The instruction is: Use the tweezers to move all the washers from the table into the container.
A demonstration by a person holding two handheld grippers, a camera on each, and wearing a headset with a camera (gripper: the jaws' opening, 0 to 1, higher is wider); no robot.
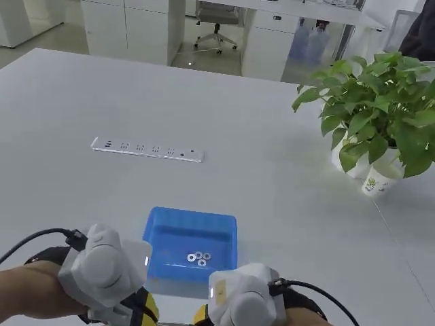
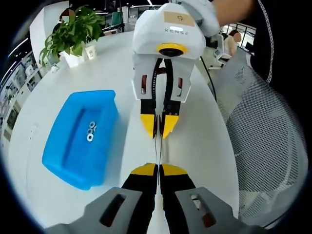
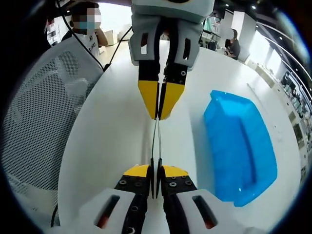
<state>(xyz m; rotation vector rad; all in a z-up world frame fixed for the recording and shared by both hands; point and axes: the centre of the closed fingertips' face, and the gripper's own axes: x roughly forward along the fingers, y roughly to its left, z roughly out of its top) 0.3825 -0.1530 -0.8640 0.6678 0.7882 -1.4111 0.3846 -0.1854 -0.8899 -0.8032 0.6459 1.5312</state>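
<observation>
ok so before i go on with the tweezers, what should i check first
1. Tweezers gripped: ok, left gripper and right gripper each have tongs shut on one end.
2. Tweezer tips free to pick: not ok, both ends are held.
3. Container upright and open: ok.
4. Washers inside it: ok, three.
5. Washers left on the table: cannot tell, the grippers hide the near edge.

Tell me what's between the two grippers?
Thin tweezers span from the left gripper to the right gripper, seen in both gripper views.
</observation>
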